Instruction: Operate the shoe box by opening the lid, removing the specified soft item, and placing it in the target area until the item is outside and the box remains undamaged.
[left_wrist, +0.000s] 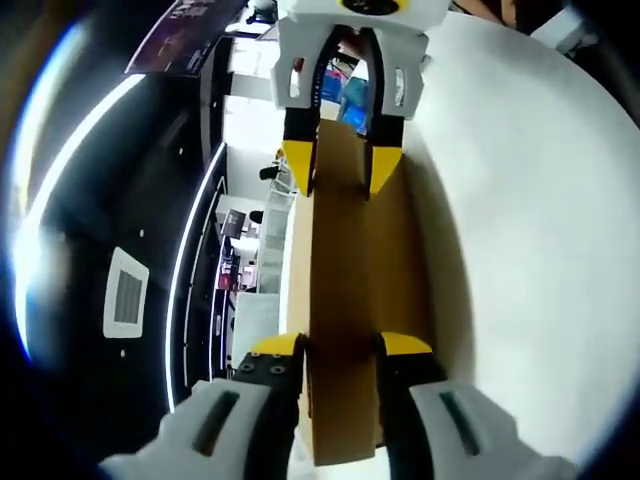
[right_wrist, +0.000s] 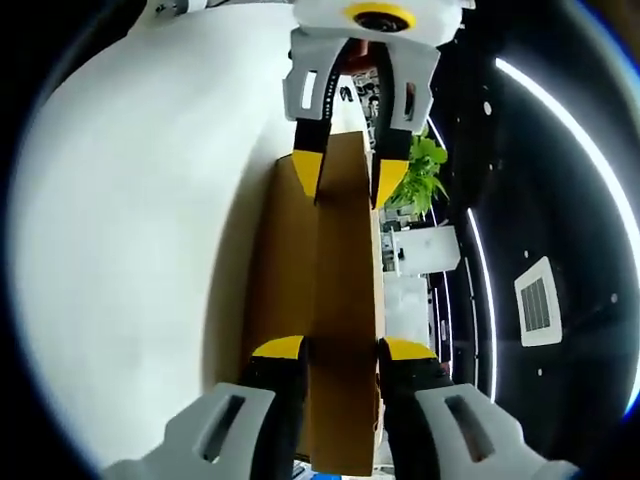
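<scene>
Both tongs are clamped on the brown cardboard lid (left_wrist: 345, 300): left tongs (left_wrist: 340, 350) at 6 o'clock, right tongs (left_wrist: 340, 170) at 12. It seems raised off the white surface (left_wrist: 520, 250). Lift evenly and level; twisting could crease the cardboard.

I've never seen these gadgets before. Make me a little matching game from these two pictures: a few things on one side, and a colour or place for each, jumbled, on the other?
Things:
1. cardboard lid
2. left gripper
3. right gripper
4. potted plant
5. table

Descriptions:
A. green leaves, past the table edge
B. plain brown panel
C. white surface under the box
D. grips the panel, bottom of left gripper view
E. grips the panel, bottom of right gripper view

Pairs: 1-B, 2-D, 3-E, 4-A, 5-C
</scene>
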